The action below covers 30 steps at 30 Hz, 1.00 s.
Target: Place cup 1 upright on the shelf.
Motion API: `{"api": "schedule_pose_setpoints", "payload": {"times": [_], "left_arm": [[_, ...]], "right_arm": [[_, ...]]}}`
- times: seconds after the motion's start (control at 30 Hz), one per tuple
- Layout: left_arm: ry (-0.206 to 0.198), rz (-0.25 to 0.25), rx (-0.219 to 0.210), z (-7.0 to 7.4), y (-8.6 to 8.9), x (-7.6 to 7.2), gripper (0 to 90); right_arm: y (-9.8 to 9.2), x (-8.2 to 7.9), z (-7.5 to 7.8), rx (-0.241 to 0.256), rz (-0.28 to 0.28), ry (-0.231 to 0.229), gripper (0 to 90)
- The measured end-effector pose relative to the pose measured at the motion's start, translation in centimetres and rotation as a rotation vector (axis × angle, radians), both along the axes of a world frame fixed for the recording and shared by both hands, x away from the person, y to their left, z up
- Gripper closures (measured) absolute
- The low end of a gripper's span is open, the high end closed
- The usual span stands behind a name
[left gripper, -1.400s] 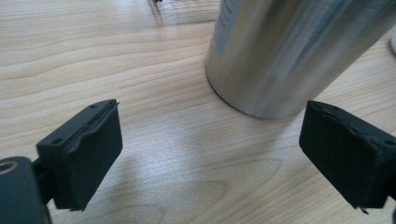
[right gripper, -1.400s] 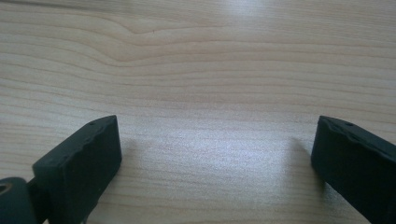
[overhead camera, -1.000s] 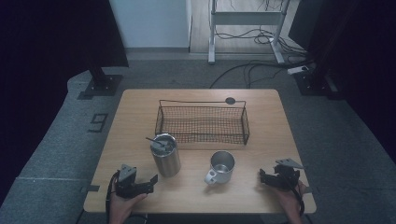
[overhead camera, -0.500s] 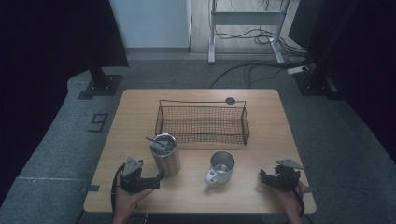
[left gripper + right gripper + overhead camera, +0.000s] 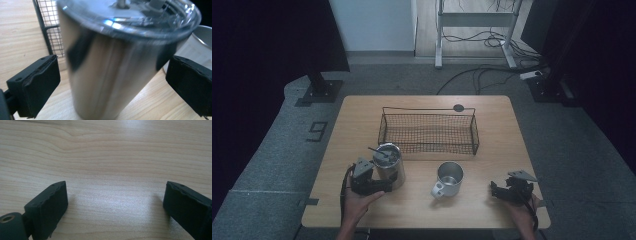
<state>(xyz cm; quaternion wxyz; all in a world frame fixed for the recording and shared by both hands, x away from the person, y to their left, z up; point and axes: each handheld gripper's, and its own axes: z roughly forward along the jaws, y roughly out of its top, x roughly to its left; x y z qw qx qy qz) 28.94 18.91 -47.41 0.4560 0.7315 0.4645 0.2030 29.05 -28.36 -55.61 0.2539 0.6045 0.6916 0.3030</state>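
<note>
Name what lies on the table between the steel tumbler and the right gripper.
The high view shows a handled metal mug standing between the steel tumbler and the right gripper.

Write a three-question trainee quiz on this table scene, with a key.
1. True or false: the left claw has its jaws open on either side of the steel tumbler.
2. Which lies behind the tumbler? A) wire basket B) a plate C) a towel
3. Fill in: the right claw sits open over bare ____.

Key: 1 true; 2 A; 3 table. The handled mug stands untouched between the claws.
</note>
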Motion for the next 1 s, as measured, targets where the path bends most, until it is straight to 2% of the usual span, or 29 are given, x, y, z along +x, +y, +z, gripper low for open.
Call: {"api": "schedule_pose_setpoints", "payload": {"times": [0.17,0.4,0.63,1.0], "left_arm": [[-0.002,0.007,0.010,-0.1,-0.7,0.8,0.0],[-0.037,0.016,0.008,-0.6,-1.0,1.5,1.3],[-0.085,0.010,0.055,-0.4,-1.3,1.4,3.8],[-0.093,0.003,0.052,-0.4,-1.3,1.3,4.3]], "right_arm": [[-0.1,0.0,0.0,-0.001,0.003,-0.002,5.9],[-0.1,-0.1,0.0,-0.002,0.005,-0.003,6.3],[-0.1,-0.1,0.0,-0.002,0.005,-0.003,6.3],[-0.2,-0.1,0.0,-0.001,0.007,-0.004,6.8]]}}
